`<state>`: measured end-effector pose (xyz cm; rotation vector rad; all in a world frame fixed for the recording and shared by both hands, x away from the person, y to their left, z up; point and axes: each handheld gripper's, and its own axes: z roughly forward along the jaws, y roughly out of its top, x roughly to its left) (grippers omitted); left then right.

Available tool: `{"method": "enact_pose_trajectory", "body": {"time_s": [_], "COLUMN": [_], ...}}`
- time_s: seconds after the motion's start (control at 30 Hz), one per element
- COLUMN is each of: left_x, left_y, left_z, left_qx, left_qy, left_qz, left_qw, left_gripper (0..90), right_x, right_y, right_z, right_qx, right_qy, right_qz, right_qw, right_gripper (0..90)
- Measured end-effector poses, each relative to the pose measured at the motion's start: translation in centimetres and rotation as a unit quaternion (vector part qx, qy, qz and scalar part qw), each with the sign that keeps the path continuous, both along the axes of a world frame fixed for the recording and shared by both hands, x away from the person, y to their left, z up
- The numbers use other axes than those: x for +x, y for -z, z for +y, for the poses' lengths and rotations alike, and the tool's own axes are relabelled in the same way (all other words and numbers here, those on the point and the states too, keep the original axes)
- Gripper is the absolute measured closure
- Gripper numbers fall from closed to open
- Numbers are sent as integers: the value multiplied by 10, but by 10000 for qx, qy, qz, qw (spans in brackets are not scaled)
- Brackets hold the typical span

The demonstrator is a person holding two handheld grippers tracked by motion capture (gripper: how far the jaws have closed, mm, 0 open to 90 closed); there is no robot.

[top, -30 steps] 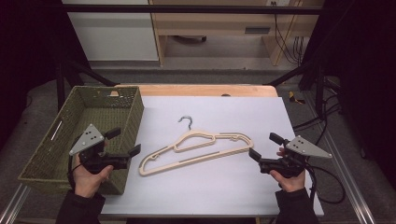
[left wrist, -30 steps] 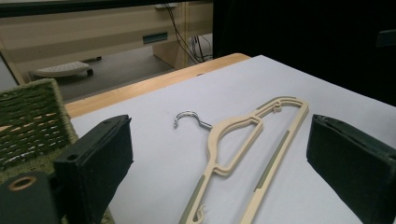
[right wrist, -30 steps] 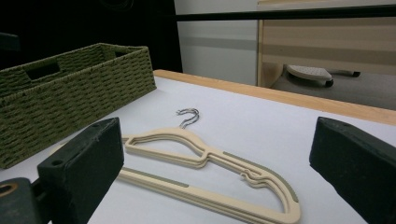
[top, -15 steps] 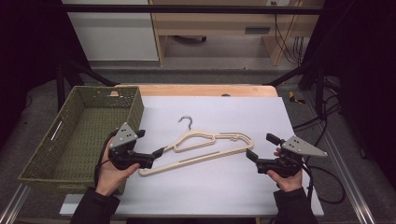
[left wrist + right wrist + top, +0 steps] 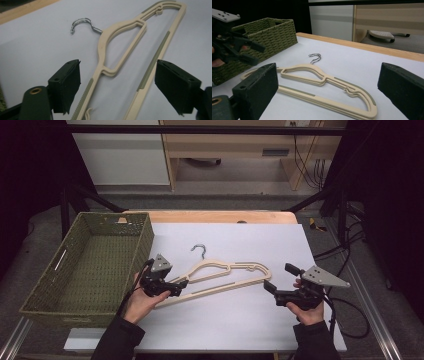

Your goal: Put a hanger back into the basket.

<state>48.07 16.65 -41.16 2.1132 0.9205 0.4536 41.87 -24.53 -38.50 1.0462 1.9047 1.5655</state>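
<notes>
A beige plastic hanger (image 5: 220, 277) with a metal hook (image 5: 199, 250) lies flat on the white table top (image 5: 235, 320). My left gripper (image 5: 181, 287) hovers over the hanger's left end, open. In the left gripper view its jaws straddle both hanger arms (image 5: 140, 72), with the hook (image 5: 82, 23) far ahead. My right gripper (image 5: 267, 287) is open beside the hanger's right end, not touching it. The right gripper view shows the hanger (image 5: 329, 85) lying between and beyond its wide-apart jaws, and the left gripper (image 5: 254, 52) at the far left.
A green woven basket (image 5: 87, 265) stands empty on the left of the table, and appears as the basket (image 5: 269, 35) in the right gripper view. A wooden table edge (image 5: 220, 216) runs along the back. Cables trail off the right side.
My left gripper has swung from beside the basket rightward onto the hanger's left end. The right gripper has edged slightly left toward the hanger's right end.
</notes>
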Motion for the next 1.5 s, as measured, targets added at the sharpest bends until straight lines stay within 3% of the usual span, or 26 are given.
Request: {"method": "enact_pose_trajectory", "body": {"time_s": [0.17,0.57,0.83,0.97,1.33,1.5], "left_x": [15,40,44,43,35,32], "left_y": [20,51,57,55,51,47], "left_z": [-9,-7,-6,-7,-11,-11], "left_qx": [375,729,643,763,1121,1089], "left_qy": [-34,-434,-453,-381,-179,-94], "left_qz": [253,478,654,614,490,546], "left_qw": [9990,9952,9948,9945,9923,9925], "left_gripper": [245,438,566,651,717,737], "right_x": [1,2,2,2,2,2], "right_y": [1,3,4,4,4,4], "right_z": [1,2,3,3,3,3], "right_qx": [-1,-62,-83,-83,-127,-132], "right_qy": [-6,-32,-48,-55,-100,-97], "right_qz": [43,76,72,65,68,72], "right_qw": [10000,9999,9999,9999,9998,9998], "right_gripper": [36,37,39,41,45,45]}}
